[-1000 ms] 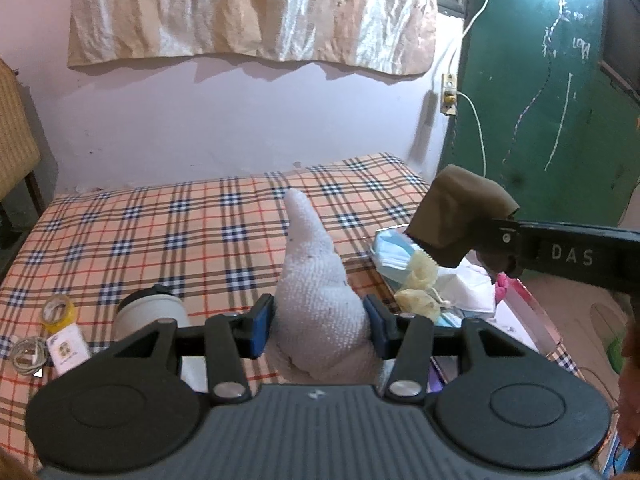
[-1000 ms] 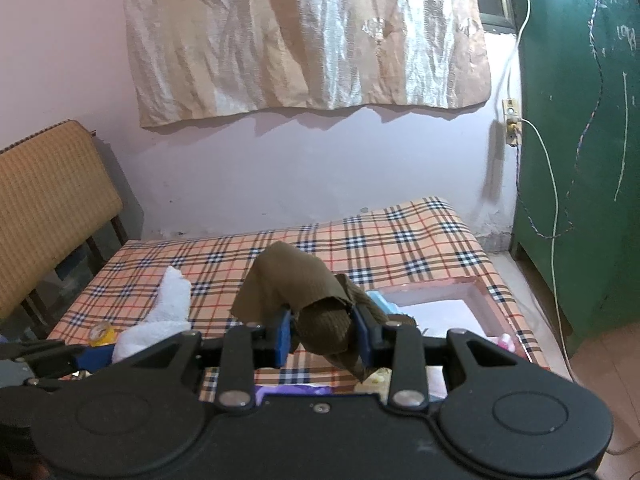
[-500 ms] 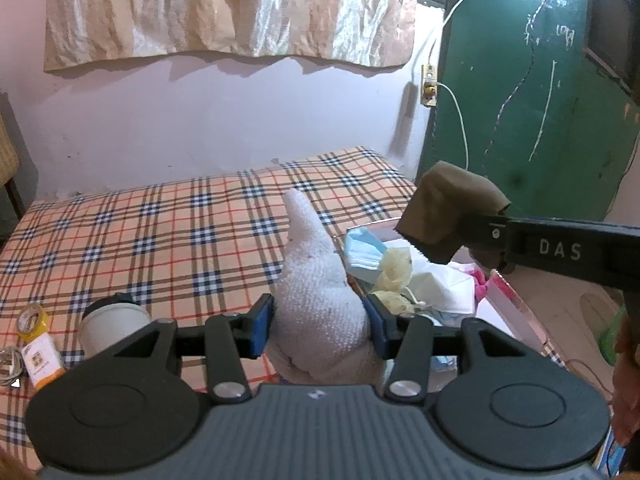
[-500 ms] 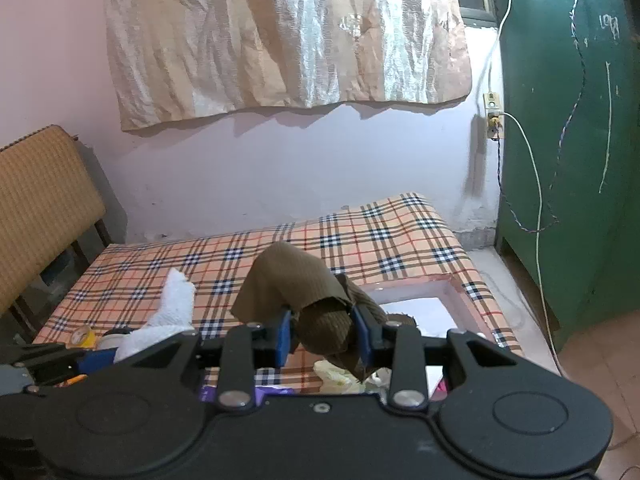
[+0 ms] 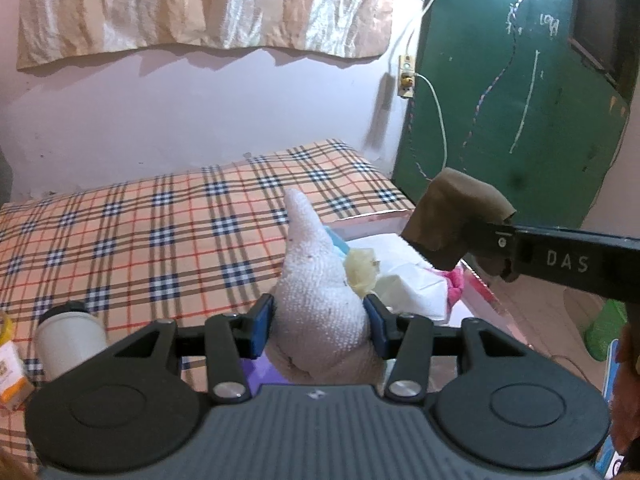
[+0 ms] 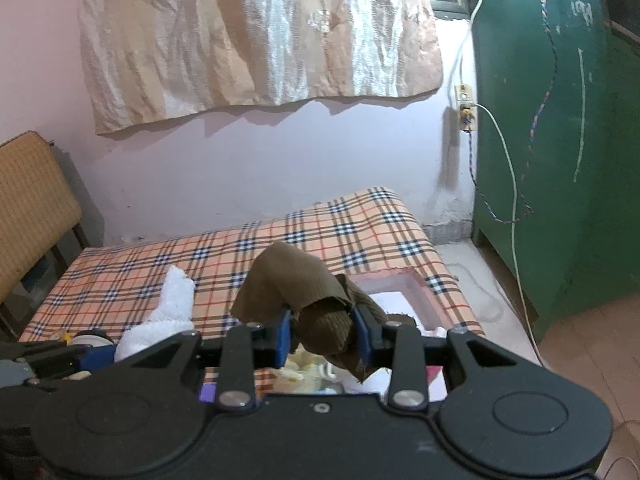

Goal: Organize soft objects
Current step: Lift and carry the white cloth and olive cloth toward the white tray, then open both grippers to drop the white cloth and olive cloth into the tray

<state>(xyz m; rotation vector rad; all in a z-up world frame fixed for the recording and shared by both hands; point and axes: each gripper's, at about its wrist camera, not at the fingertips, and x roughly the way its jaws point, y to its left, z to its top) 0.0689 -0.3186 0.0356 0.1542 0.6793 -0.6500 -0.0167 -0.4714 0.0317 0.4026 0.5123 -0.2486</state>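
Note:
My left gripper [image 5: 319,322] is shut on a white towelling cloth [image 5: 316,280] that stands up in a cone between its blue pads. The right gripper [image 6: 322,338] is shut on a bunched olive-brown cloth [image 6: 304,296]; from the left wrist view that brown cloth [image 5: 456,216] hangs at the tip of the right gripper's black arm. Both cloths hover over a pink-rimmed box [image 5: 372,220] at the right end of the checked bed [image 5: 160,232]. Inside lie a yellowish cloth [image 5: 360,268], white paper or fabric [image 5: 408,280] and something pink [image 5: 454,284]. The white cloth [image 6: 168,308] shows at the left of the right wrist view.
A white cylindrical container with a dark lid [image 5: 70,336] and a small orange-and-white packet [image 5: 10,376] lie on the bed at the left. A green door [image 6: 560,160] and a hanging cable [image 6: 512,200] stand to the right, a woven chair [image 6: 32,208] to the left.
Both grippers have moved to the right along the bed, cloths still held; the pink-rimmed box now sits closer under them and the container has slid toward the left edge.

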